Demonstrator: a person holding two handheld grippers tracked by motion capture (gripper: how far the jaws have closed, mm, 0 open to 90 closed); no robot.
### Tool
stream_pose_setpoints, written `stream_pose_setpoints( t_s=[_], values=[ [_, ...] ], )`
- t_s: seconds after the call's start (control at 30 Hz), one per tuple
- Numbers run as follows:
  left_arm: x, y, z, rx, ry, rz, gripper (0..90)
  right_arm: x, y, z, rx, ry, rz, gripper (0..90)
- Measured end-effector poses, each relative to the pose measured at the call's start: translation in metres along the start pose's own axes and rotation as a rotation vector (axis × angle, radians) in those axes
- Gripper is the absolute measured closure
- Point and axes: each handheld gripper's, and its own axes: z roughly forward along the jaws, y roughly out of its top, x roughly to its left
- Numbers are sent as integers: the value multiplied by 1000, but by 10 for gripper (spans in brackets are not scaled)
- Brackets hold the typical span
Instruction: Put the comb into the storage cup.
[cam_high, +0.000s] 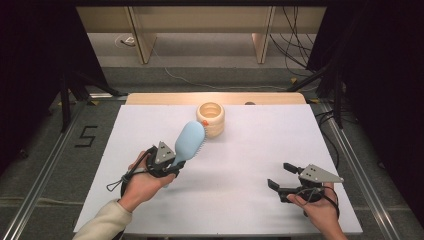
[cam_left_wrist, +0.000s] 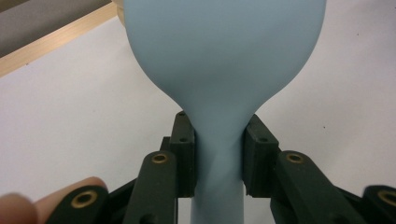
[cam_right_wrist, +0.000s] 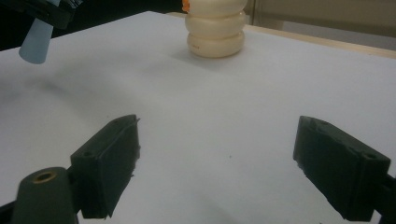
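The left gripper (cam_high: 172, 161) is pinching the narrow handle of a pale blue plastic hairbrush with an oval head (cam_high: 189, 142), its jaws pressing on either side of the neck just below where the head is widening out, as the left gripper view is showing plainly (cam_left_wrist: 219, 140). The brush is being held above a white sheet-covered table (cam_high: 240, 165), left of its middle, and is slanting away from the person toward the far edge, with short bristles showing along the right-hand side of the head. The tip of the head is lying just beside a cream-coloured ribbed round pot with an open top (cam_high: 210, 119), which is standing upright near the far middle of the table; whether brush and pot are touching cannot be told. A small orange piece (cam_high: 204, 122) is sitting on the pot's side next to the brush. The right gripper (cam_high: 280, 176) is hovering over the near right part of the table, well apart from the brush and the pot, its jaws standing spread wide with bare table between them (cam_right_wrist: 215, 158). In the right gripper view the pot (cam_right_wrist: 215, 29) is standing straight ahead, and the end of the brush handle (cam_right_wrist: 36, 43) is poking out at the upper left.
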Motion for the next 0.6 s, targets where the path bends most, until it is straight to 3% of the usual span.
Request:
stream_pose_setpoints(
  t_s=[0.6],
  values=[
    [-6,4,-1,-32,-3,16,696,0,0,0,-5,1,7,156]
  ],
)
